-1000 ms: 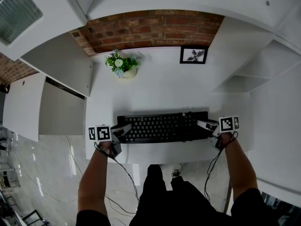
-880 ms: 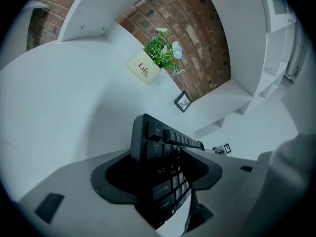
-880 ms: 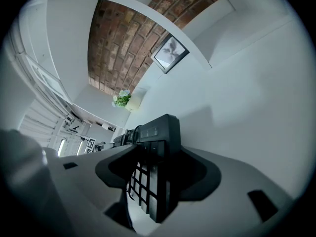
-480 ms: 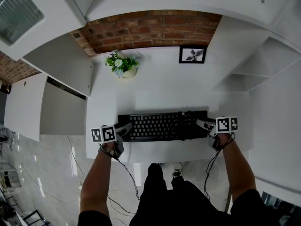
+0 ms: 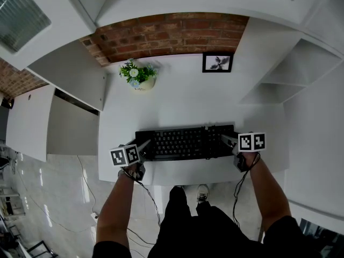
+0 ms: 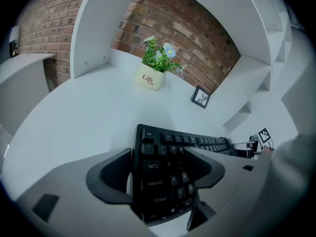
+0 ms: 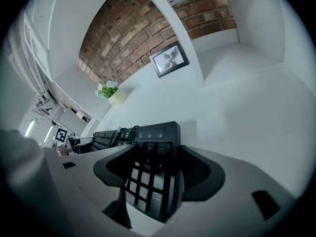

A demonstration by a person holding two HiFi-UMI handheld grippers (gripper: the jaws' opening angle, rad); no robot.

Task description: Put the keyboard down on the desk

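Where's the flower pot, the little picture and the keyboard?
flower pot (image 5: pixel 141 83), head view, on its cream front.
picture frame (image 5: pixel 217 63), head view, middle of the photo.
keyboard (image 5: pixel 185 142), head view, on the middle keys.

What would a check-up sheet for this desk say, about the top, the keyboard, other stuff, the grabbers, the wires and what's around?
Surface: white desk, mostly bare.
Job's things: black keyboard near the front edge, held at both ends; whether it rests on the desk cannot be told.
Clutter: flower pot and picture frame at the back, apart from the keyboard.
Grippers: left gripper shut on the keyboard's left end; right gripper shut on its right end.
Cables: a black cable hangs from each gripper.
Surroundings: brick wall behind, white shelves at the sides, shiny floor below.
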